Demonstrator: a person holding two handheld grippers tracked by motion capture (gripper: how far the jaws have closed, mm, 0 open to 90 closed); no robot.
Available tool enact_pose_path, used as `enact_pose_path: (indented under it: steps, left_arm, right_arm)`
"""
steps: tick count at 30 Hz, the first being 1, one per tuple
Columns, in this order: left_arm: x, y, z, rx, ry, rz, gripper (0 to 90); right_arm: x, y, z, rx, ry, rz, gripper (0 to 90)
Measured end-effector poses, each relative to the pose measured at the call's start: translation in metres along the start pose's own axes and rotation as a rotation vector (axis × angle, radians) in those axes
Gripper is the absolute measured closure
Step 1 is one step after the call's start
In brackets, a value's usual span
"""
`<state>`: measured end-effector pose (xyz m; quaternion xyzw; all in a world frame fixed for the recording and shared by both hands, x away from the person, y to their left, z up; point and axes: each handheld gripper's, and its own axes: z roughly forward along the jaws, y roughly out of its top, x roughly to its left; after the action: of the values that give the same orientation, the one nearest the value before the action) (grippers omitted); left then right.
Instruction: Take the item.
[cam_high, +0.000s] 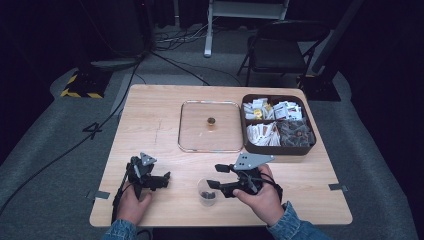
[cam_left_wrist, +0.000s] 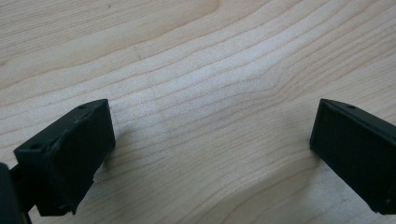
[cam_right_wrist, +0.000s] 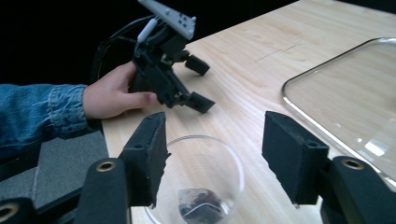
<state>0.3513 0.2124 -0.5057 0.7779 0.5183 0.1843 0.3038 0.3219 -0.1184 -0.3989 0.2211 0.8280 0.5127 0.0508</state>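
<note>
A small clear cup (cam_high: 207, 194) stands near the table's front edge with a dark tea bag (cam_right_wrist: 201, 206) lying in it. My right gripper (cam_high: 215, 176) hovers just right of and above the cup (cam_right_wrist: 205, 163), open, with the jaws set either side of the rim and not touching it. My left gripper (cam_high: 161, 181) rests at the front left, open over bare wood (cam_left_wrist: 210, 116) with nothing between its black pads (cam_left_wrist: 70, 154). In the right gripper view the left gripper (cam_right_wrist: 201, 84) sits beyond the cup, held by a hand in a denim sleeve.
A square glass lid (cam_high: 195, 135) with a small brass knob (cam_high: 211, 121) lies flat mid-table; its rim (cam_right_wrist: 303, 116) is close to my right jaw. A brown compartment box (cam_high: 278, 148) of sachets stands at the back right. A folding chair (cam_high: 277, 50) stands beyond the table.
</note>
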Motion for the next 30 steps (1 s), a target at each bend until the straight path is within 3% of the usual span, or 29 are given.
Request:
enact_pose_path:
  steps: [14, 20, 24, 30]
  left_arm:
    - [0.000, 0.000, 0.000, -0.001, 0.003, 0.000, 0.3]
    - [0.000, -0.001, -0.001, 0.001, 0.002, 0.006, 0.3]
    - [0.000, -0.001, -0.001, 0.001, 0.002, 0.006, 0.3]
    - [0.000, -0.001, -0.001, 0.001, 0.002, 0.005, 0.3]
  right_arm:
    - [-0.015, 0.014, -0.029, -0.020, -0.069, -0.003, 39.0]
    - [-0.022, 0.008, -0.041, -0.035, -0.085, 0.028, 39.3]
    - [-0.028, 0.004, -0.049, -0.037, -0.120, 0.028, 38.9]
    - [-0.038, -0.003, -0.060, -0.010, -0.162, 0.025, 35.9]
